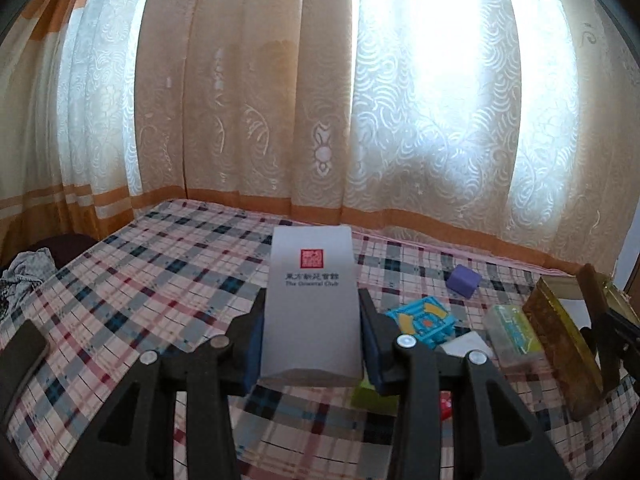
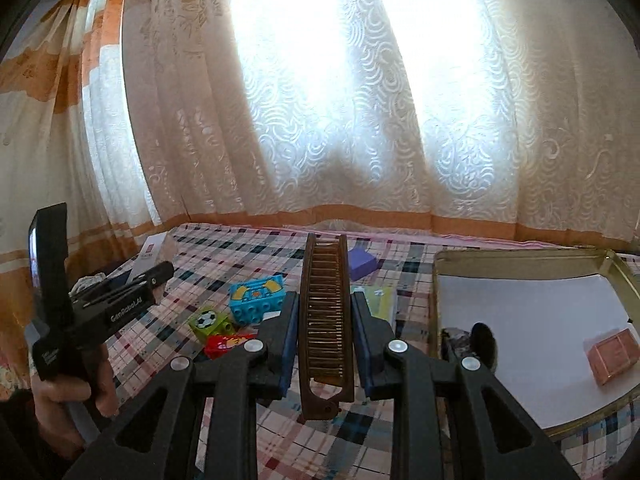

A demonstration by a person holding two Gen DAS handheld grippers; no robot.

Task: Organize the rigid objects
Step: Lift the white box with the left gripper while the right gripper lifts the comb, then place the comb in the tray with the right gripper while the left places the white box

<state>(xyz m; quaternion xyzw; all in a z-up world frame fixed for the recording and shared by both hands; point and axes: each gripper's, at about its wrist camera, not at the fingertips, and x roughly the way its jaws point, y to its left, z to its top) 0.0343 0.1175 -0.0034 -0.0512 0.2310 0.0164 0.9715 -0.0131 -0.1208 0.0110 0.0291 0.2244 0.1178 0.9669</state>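
My left gripper [image 1: 311, 338] is shut on a tall white box [image 1: 311, 304] with a red seal, held above the plaid bed. My right gripper [image 2: 325, 330] is shut on a brown folding comb [image 2: 325, 320], held above the bed, left of a gold-rimmed tray [image 2: 520, 270]. The tray holds an orange-pink box [image 2: 612, 354] and a dark round item [image 2: 482, 340]. On the bed lie a purple block [image 2: 362, 263], a blue toy brick [image 2: 256, 300], a green football brick [image 2: 210, 322] and a red brick [image 2: 224, 345].
The left gripper and hand [image 2: 100, 308] show at the right wrist view's left. The right gripper with the comb [image 1: 560, 344] shows at the left wrist view's right edge. A clear case [image 1: 512, 332] lies by the toys. Curtains [image 1: 320, 100] hang behind the bed. Dark clothing [image 1: 28, 272] lies at far left.
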